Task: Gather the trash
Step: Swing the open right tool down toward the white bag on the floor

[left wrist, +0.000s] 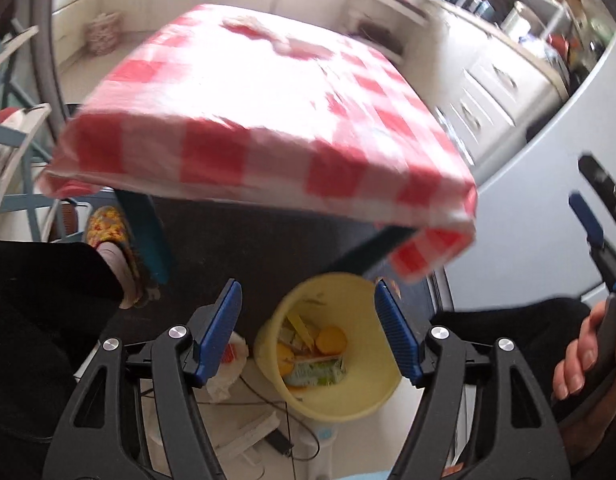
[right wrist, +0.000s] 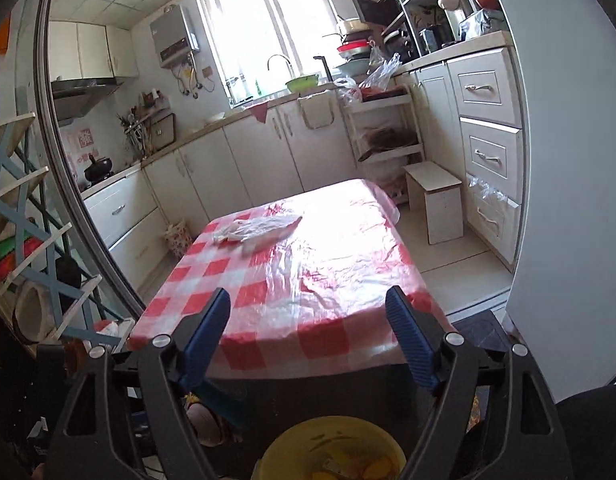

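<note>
Both tools stand wide and empty. The left tool (left wrist: 308, 332) points down at the yellow bin (left wrist: 328, 344), which sits on the floor at the near edge of the worktop (left wrist: 236, 128); its jaws frame the bin's mouth without touching the rim. Inside the bin lie a green-and-white carton (left wrist: 316, 372), round yellow pieces and paper scraps. The right tool (right wrist: 308, 336) points more nearly level, across the red-checked cloth, with nothing between its jaws. The person's right hand (left wrist: 584, 356) grips that tool's handle at the right edge of the left wrist view.

The step in hand appears to be the interval between a deposit at the bin and the next pickup. One item remains on the worktop: a crumpled clear plastic bag (right wrist: 260, 228), lying on the far left part of the cloth, well apart from both tools. A white crumpled wrapper (left wrist: 228, 364) also lies on the floor just beside the bin, partly hidden behind the left tool's finger; whether it counts as trash to collect cannot be determined.

The next move calls for a reach across the worktop to the plastic bag. The film is thin and flat, so the jaws should close on a bunched fold. The bag should then be carried over the bin's mouth before release.
</note>
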Motion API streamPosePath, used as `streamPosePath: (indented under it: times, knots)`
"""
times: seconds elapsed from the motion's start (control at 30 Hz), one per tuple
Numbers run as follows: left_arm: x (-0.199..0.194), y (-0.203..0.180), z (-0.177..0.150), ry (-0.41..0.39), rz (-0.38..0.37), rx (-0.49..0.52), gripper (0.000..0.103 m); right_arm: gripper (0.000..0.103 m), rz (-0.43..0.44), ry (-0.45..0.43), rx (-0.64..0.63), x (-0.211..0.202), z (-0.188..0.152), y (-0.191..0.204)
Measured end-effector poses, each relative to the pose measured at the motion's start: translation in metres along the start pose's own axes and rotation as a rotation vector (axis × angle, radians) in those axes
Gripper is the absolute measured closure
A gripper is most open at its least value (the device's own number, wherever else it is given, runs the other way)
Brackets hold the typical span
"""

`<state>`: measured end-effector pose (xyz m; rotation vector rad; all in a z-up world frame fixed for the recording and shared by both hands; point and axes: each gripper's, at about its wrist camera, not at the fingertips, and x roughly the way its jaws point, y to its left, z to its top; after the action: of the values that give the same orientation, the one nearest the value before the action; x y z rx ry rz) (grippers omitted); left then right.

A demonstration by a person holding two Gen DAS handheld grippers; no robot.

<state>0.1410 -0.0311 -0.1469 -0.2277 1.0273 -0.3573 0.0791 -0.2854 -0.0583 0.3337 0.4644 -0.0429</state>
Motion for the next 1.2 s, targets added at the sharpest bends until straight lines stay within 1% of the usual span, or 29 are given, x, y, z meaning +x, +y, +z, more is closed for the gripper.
streamPosePath:
  times: [0.17, 0.23, 0.27, 0.33, 0.4, 0.43, 0.47, 0.53, 0.57, 0.63, 0.7, 0.73, 0.77, 0.8, 0.83, 0.9, 0.93, 0.97, 1.0, 1.03, 1.07, 1.13, 1.2]
  knots:
    - [-0.021, 0.005, 0.011, -0.112, 0.040, -0.010, 0.037, 0.025, 0.035, 0.029, -0.048, 0.012, 0.002, 0.012]
    - [-0.026, 0.010, 0.014, -0.134, 0.057, -0.014, 0.034, 0.023, 0.049, 0.018, -0.063, 0.013, 0.003, 0.016]
    - [-0.025, 0.012, 0.016, -0.136, 0.066, -0.023, 0.034, 0.022, 0.057, 0.017, -0.050, 0.016, 0.008, 0.016]
    - [-0.021, 0.019, 0.016, -0.118, 0.073, -0.043, 0.034, 0.022, 0.064, 0.006, -0.037, 0.023, 0.024, 0.016]
    - [-0.015, 0.027, 0.014, -0.093, 0.088, -0.062, 0.034, 0.021, 0.076, -0.026, -0.060, 0.026, 0.042, 0.023]
    - [-0.012, 0.031, 0.013, -0.081, 0.093, -0.074, 0.034, 0.021, 0.087, -0.037, -0.084, 0.027, 0.049, 0.028]
    - [-0.009, 0.036, 0.012, -0.067, 0.098, -0.087, 0.034, 0.021, 0.104, -0.055, -0.136, 0.029, 0.058, 0.038]
    - [-0.004, 0.048, 0.010, -0.048, 0.119, -0.124, 0.034, 0.017, 0.126, -0.086, -0.201, 0.035, 0.070, 0.052]
    - [-0.002, 0.054, 0.010, -0.039, 0.129, -0.145, 0.034, 0.017, 0.140, -0.087, -0.208, 0.040, 0.074, 0.056]
    - [-0.001, 0.066, 0.010, -0.037, 0.155, -0.193, 0.034, 0.017, 0.181, -0.052, -0.191, 0.052, 0.071, 0.060]
    - [-0.005, 0.076, 0.015, -0.056, 0.170, -0.231, 0.034, 0.017, 0.243, 0.017, -0.191, 0.063, 0.049, 0.069]
    - [-0.012, 0.082, 0.021, -0.082, 0.171, -0.252, 0.034, 0.017, 0.277, 0.066, -0.211, 0.068, 0.029, 0.076]
    - [-0.017, 0.086, 0.025, -0.102, 0.177, -0.257, 0.034, 0.017, 0.322, 0.153, -0.250, 0.076, 0.001, 0.086]
    - [-0.023, 0.089, 0.029, -0.130, 0.189, -0.261, 0.034, 0.017, 0.366, 0.260, -0.290, 0.084, -0.029, 0.096]
    - [-0.031, 0.093, 0.035, -0.163, 0.204, -0.260, 0.034, 0.017, 0.399, 0.353, -0.315, 0.091, -0.052, 0.105]
    - [-0.044, 0.097, 0.047, -0.219, 0.231, -0.241, 0.033, 0.017, 0.476, 0.656, -0.390, 0.112, -0.119, 0.131]
    - [-0.048, 0.099, 0.051, -0.234, 0.240, -0.233, 0.033, 0.017, 0.493, 0.738, -0.435, 0.115, -0.140, 0.141]
    - [-0.051, 0.101, 0.055, -0.249, 0.248, -0.225, 0.033, 0.017, 0.511, 0.834, -0.510, 0.119, -0.171, 0.155]
    - [-0.053, 0.103, 0.059, -0.259, 0.250, -0.219, 0.033, 0.017, 0.521, 0.904, -0.563, 0.123, -0.197, 0.165]
    - [-0.057, 0.107, 0.062, -0.273, 0.254, -0.218, 0.033, 0.017, 0.518, 0.958, -0.593, 0.128, -0.214, 0.172]
    - [-0.060, 0.111, 0.064, -0.288, 0.259, -0.221, 0.033, 0.017, 0.499, 1.017, -0.612, 0.137, -0.233, 0.178]
    - [-0.064, 0.120, 0.066, -0.302, 0.262, -0.236, 0.031, 0.017, 0.444, 1.103, -0.624, 0.156, -0.267, 0.188]
    - [-0.066, 0.130, 0.065, -0.300, 0.259, -0.256, 0.031, 0.017, 0.370, 1.158, -0.656, 0.174, -0.295, 0.197]
